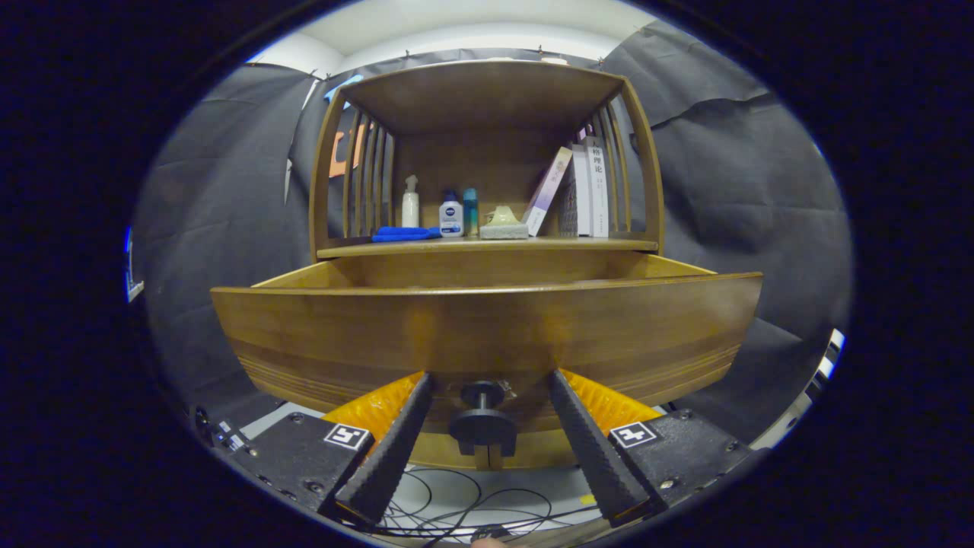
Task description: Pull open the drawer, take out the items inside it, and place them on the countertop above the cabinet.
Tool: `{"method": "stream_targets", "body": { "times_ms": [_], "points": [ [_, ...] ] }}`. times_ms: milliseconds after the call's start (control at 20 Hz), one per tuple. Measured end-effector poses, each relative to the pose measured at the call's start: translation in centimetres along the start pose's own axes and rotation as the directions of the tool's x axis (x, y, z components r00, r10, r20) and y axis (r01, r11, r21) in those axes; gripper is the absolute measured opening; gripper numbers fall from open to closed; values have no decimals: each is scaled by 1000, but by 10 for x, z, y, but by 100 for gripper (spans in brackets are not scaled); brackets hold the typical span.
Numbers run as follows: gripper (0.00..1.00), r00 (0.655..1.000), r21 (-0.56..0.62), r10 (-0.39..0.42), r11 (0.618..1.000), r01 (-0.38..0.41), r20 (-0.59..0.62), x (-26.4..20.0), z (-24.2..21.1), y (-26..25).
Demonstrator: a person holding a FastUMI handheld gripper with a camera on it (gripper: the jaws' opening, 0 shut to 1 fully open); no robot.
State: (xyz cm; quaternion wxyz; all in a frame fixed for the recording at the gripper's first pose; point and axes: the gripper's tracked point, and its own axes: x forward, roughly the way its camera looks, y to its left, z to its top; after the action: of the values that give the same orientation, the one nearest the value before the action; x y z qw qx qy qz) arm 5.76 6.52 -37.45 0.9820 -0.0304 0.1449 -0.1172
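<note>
The claw (487,380) stands wide open, its two fingers (396,449) spread to either side of the dark round knob (482,422) on the drawer (487,335) front; neither finger touches the knob, which sits in the gap between them with room on both sides. The drawer is pulled out toward the claw, its curved wooden front close ahead of the fingertips and its side walls running back to the cabinet. What lies inside the drawer cannot be seen from this low angle, since the front panel hides the interior. Beyond and above the drawer is the surface (487,245) on top of the cabinet, set within a wooden frame with slatted sides and a top board. On that surface, from left to right, lie a blue cloth (405,234), a white pump bottle (411,202) just behind it, a small white bottle (451,215) with a dark cap, a teal bottle (470,211) beside it, a pale green lump on a block (504,225), and a row of books (582,190), the leftmost one leaning to the right against the upright ones. Below the drawer, near the claw, thin black cables (472,502) loop over a pale floor. Black cloth hangs behind the cabinet on both sides.
</note>
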Motion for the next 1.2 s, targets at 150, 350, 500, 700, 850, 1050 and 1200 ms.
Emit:
{"method": "stream_targets", "body": {
  "times_ms": [150, 350, 500, 700, 850, 1050, 1200],
  "points": [
    [100, 1000, -6, 0, 1000, 0, -10, 5, 2, 1],
    [100, 1000, -40, -6, 999, 5, -29, 16, 6, 1],
    [100, 999, -76, -9, 997, 6, -46, 25, 8, -1],
    [100, 998, -51, -6, 999, 3, -65, 38, 19, 1],
    [100, 996, -39, 12, 999, -15, -90, 56, 25, 2],
    [100, 991, -40, 38, 998, -43, -126, 78, 32, 4],
    [100, 989, -25, 52, 998, -56, -136, 93, 36, 4]
  ]
}}
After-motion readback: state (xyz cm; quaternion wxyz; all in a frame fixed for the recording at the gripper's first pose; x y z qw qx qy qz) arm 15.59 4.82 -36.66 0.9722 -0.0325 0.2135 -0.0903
